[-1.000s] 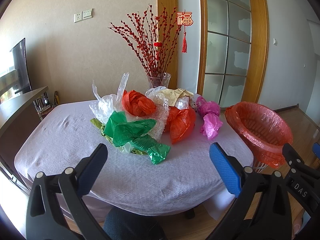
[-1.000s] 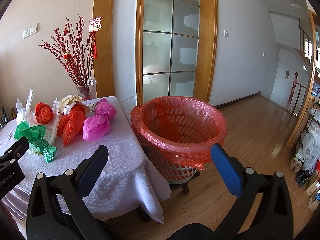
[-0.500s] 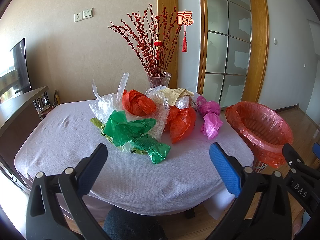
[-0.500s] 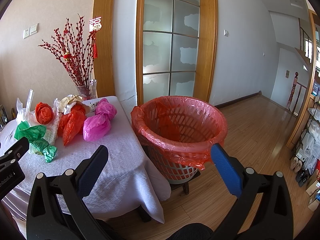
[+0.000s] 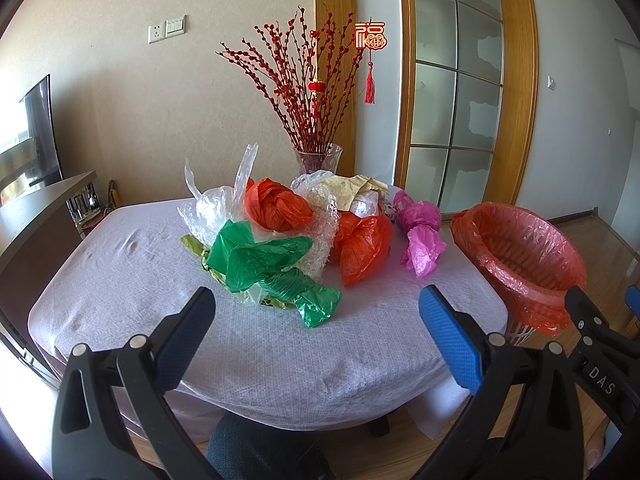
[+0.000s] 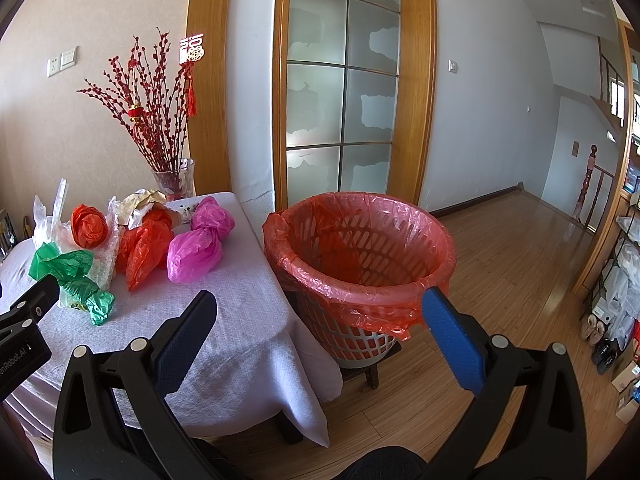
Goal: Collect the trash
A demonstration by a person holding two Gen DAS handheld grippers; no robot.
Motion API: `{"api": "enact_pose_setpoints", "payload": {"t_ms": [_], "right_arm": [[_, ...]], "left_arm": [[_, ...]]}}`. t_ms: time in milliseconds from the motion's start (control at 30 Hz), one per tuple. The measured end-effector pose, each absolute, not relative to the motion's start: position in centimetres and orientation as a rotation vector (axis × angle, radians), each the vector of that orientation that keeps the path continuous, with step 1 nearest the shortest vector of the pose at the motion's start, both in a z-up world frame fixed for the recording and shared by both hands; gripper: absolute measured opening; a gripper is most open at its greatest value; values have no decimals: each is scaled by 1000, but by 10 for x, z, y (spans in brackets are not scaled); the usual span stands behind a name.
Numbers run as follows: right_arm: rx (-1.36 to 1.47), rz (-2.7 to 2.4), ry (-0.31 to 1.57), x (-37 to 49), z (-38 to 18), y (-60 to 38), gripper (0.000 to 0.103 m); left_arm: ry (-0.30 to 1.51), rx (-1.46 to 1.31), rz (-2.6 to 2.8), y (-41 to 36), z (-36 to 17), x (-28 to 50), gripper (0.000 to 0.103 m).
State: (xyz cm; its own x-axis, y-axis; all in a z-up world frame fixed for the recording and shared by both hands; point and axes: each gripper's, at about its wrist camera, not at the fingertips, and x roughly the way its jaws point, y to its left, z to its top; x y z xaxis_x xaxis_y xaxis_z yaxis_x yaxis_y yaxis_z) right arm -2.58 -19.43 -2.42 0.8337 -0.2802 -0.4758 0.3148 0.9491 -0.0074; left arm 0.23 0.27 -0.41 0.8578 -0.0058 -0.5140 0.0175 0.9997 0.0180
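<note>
A heap of crumpled plastic bags lies mid-table: a green bag (image 5: 276, 272) (image 6: 68, 270) nearest me, orange bags (image 5: 362, 246) (image 6: 146, 250), a pink bag (image 5: 422, 232) (image 6: 196, 252), clear wrap (image 5: 212, 212) and tan paper (image 5: 348, 190). Right of the table stands a basket lined with a red bag (image 5: 520, 256) (image 6: 360, 248), holding nothing I can see. My left gripper (image 5: 316, 316) is open, short of the green bag, above the table's front edge. My right gripper (image 6: 320, 320) is open, low, in front of the basket.
The table (image 5: 120, 276) carries a pale lilac cloth. A glass vase of red branches (image 5: 318, 160) stands behind the heap. A dark cabinet (image 5: 36, 216) is at the left. Wood floor (image 6: 520, 248) opens to the right, with shelves and shoes (image 6: 600, 344) at the far right.
</note>
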Motion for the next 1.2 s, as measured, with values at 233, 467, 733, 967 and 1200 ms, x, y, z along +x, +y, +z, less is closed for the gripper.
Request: {"api": "enact_pose_setpoints", "payload": {"t_ms": [233,467,733,967,1200], "right_arm": [[73,-315,493,-25,-24,-195,101],[73,-315,493,-25,-25,-195,101],[75,-314,498,-26,-24,-189,101],[104,-283,508,-15,-29,-196,101],[115,-189,541,13,-31,-191,101]], "left_arm": [[541,22,-13,3,-4,2,99],[542,23,-12,3,-7,3,99],[546,25,-13,0,-11,2,99],[557,2,-6,7,-13,7,99],[570,-53,105,47,-16,21,99]]}}
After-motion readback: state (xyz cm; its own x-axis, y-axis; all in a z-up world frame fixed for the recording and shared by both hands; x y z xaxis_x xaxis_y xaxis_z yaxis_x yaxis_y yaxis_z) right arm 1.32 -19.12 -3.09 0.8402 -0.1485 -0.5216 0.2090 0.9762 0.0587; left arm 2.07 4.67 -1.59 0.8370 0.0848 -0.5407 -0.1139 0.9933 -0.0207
